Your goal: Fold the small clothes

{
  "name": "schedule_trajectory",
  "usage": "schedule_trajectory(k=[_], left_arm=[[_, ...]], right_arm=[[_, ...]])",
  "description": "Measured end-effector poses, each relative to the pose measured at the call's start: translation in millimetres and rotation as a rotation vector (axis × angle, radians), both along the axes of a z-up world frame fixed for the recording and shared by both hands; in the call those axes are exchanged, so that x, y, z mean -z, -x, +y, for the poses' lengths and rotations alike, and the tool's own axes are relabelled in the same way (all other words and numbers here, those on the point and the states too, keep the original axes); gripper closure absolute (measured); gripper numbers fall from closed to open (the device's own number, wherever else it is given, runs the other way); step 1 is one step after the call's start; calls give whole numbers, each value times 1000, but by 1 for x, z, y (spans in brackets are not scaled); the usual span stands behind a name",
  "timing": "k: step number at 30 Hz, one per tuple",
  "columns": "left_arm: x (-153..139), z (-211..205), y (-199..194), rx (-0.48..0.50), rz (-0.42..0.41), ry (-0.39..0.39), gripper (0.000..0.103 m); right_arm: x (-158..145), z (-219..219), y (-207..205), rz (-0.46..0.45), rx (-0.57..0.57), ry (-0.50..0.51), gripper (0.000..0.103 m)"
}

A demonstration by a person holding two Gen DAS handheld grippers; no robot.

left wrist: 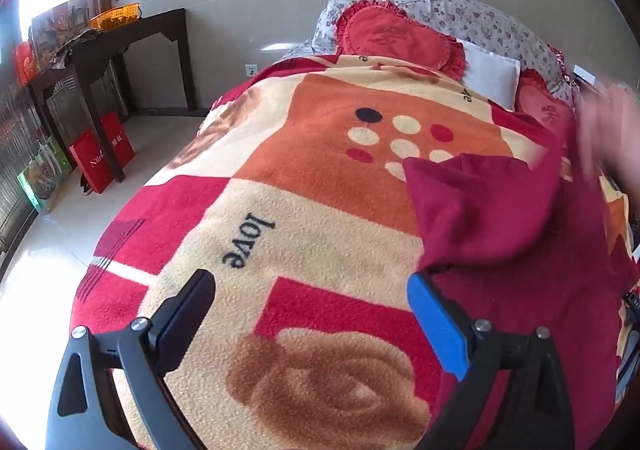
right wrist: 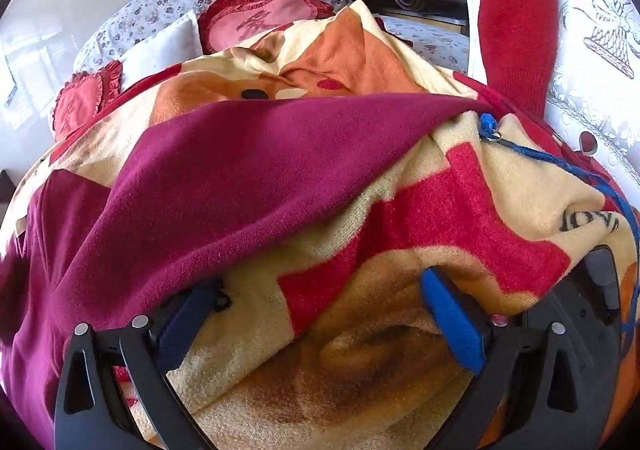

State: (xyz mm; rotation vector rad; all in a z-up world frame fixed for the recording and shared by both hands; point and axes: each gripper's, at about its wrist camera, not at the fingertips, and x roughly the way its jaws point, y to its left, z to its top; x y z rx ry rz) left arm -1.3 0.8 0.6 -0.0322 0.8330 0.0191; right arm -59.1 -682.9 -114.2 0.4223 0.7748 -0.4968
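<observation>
A maroon garment (left wrist: pixel 480 205) lies on a fleece blanket (left wrist: pixel 288 209) patterned in red, cream and orange blocks, with dots at upper centre.

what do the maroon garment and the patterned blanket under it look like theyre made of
Maroon garment: looks like a soft brushed knit or fleece, matte, with fine surface fuzz and limp folds. Patterned blanket: seems to be thick plush fleece, with a nubby pile visible up close and printed colour blocks. Exact fibres can't be told.

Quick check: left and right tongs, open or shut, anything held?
Left tongs: open, holding nothing, over the blanket.
Right tongs: open, holding nothing; maroon garment drapes over one finger.
</observation>
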Motion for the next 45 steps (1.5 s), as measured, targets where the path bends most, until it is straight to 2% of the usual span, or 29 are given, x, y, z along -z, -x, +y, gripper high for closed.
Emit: schedule_trajectory(k=[13,21,25,34,36,38,39,40,42,45], left_arm=[[-4,-25,11,40,-19,-2,4],[-10,-62,16,88,-13,-50,4],[-15,-77,19,112,16,-63,4],[-32,-94,33,145,-31,-105,4],[-35,-93,34,150,-27,-103,4],[-36,-93,35,152,-33,-96,4],[-36,-94,36,154,-42,-90,4],[-36,-95,37,160,-48,-78,4],[-37,-97,39,176,-51,-66,4],[-38,-100,40,184,-52,-70,4]], right_arm=[[0,0,0,0,0,-1,17],[0,0,0,0,0,-1,17],[-1,1,0,0,0,-1,17],[0,1,-1,8,0,1,16],[-5,5,-2,60,0,0,19],[-19,21,0,116,1,55,29],[-24,33,2,152,-22,105,30],[-30,49,4,193,-65,159,30],[-46,86,12,217,-189,221,33],[-77,147,28,220,-332,247,33]])
